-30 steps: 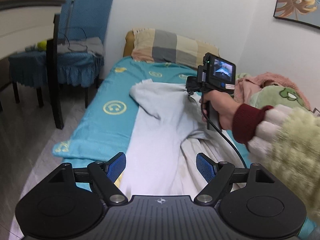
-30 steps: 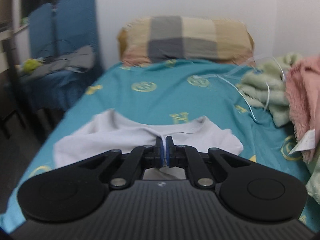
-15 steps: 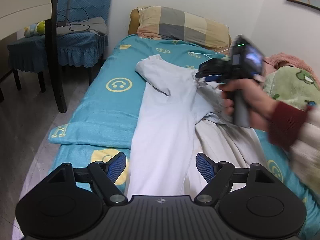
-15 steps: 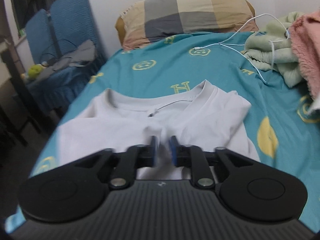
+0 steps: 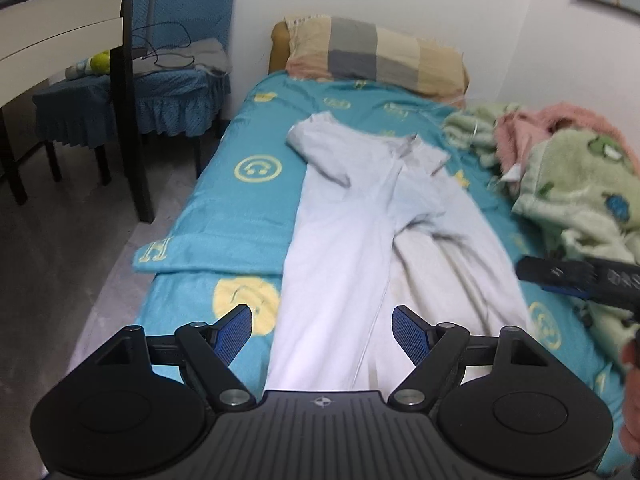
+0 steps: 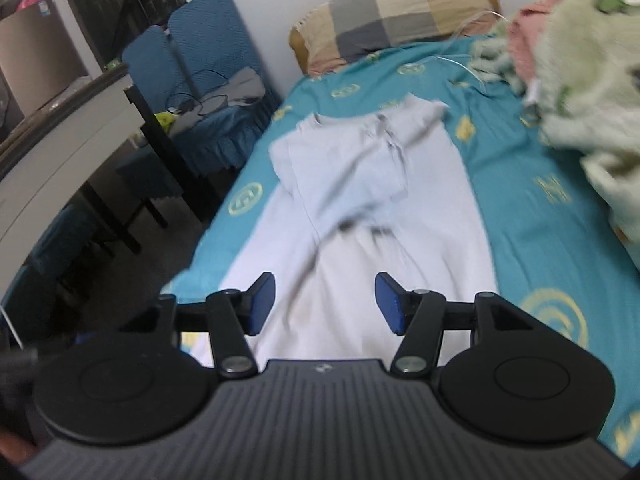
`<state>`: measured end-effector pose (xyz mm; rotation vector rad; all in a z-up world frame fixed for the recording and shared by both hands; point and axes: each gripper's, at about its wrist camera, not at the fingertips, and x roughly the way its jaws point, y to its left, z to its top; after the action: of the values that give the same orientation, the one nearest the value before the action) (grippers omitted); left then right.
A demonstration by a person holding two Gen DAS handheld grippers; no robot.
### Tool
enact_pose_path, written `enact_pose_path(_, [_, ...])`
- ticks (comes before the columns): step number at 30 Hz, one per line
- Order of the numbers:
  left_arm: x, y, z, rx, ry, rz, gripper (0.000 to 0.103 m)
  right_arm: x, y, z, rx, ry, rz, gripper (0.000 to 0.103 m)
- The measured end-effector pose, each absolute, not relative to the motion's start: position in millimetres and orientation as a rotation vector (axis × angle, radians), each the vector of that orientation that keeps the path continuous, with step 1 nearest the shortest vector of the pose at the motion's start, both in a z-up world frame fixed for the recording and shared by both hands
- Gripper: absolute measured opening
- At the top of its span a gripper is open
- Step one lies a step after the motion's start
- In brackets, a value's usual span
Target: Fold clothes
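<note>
The right gripper [image 6: 325,304] has let go of the folded-over sleeve and drawn back toward the bed's [image 5: 224,216] foot, fingers opening on nothing, left gripper [image 5: 322,330] spread and empty; the white shirt [image 5: 360,240] lies lengthwise mid-bed, one side folded, the rest unfolded

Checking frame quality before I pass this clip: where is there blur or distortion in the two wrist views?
Left wrist view: mostly sharp, though the right gripper at the right edge is smeared, and fisheye bends the wall. Right wrist view: motion blur softens the white T-shirt and the green blanket; its own gripper body, jaws opening, stays crisp.
</note>
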<state>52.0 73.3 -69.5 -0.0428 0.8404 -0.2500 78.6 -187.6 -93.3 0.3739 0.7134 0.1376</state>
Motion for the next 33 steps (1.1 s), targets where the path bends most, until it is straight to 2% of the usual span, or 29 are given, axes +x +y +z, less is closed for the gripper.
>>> enact_pose_path(6, [52.5, 76.8, -71.0, 0.032, 1.034, -0.387, 0.078, 66.4, -197.5, -104.7, 0.438, 0.765, 0.194, 0.059])
enact_pose_path(16, [65.4, 142.9, -87.1, 0.027, 1.371, -0.523, 0.075, 86.1, -210.9, -117.0, 0.518, 0.794, 0.248, 0.059])
enact_pose_path(19, [63.4, 129.7, -98.4, 0.1, 1.46, -0.567, 0.067, 91.5, -212.8, -117.5, 0.534, 0.798, 0.254, 0.059])
enact_pose_path(21, [61.5, 114.3, -106.9, 0.174, 1.508, -0.595, 0.066, 93.2, -214.2, -118.2, 0.54, 0.8, 0.254, 0.059])
enact_pose_path(22, [60.2, 106.0, -112.1, 0.211, 1.534, -0.611, 0.06, 93.5, -214.8, -118.7, 0.543, 0.801, 0.251, 0.059])
enact_pose_path(26, [45.9, 74.9, -126.1, 0.347, 1.604, -0.614, 0.047, 92.6, -215.7, -122.7, 0.549, 0.818, 0.25, 0.06])
enact_pose_path(30, [30.4, 58.2, -116.5, 0.429, 1.566, -0.581, 0.005, 93.3, -210.8, -133.8, 0.586, 0.834, 0.285, 0.06])
enact_pose_path(33, [19.5, 49.9, -102.9, 0.47, 1.511, -0.549, 0.002, 97.2, -203.5, -145.1, 0.638, 0.853, 0.342, 0.06])
